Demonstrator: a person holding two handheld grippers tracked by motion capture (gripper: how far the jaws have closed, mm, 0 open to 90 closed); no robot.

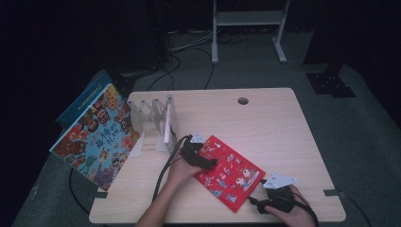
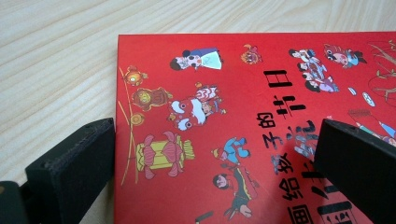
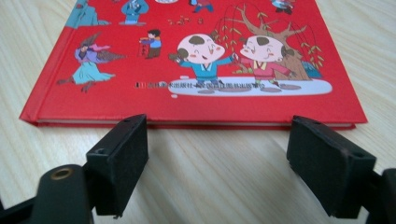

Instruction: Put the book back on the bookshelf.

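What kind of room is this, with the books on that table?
Probably a lab or recording studio, not a home: a lone wooden table on grey carpet in a dark room, cables trailing across the floor, a metal equipment stand behind, and a red picture book laid out.

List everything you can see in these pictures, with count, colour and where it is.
red picture book: one, red cover with cartoon figures, flat on the table near its front edge, between the two grippers.
large picture book: one, blue and orange cover, leaning off the table's left end.
blue book: one, blue, behind the large one.
book rack: one, pale, zigzag dividers, back left of the table.
table: one, light wood, with a round hole near its far edge.
white frame: one, on the floor beyond the table.
left gripper: one, black, jaws open over the red book's cover and left edge.
right gripper: one, black, jaws open, just short of the red book's near edge.
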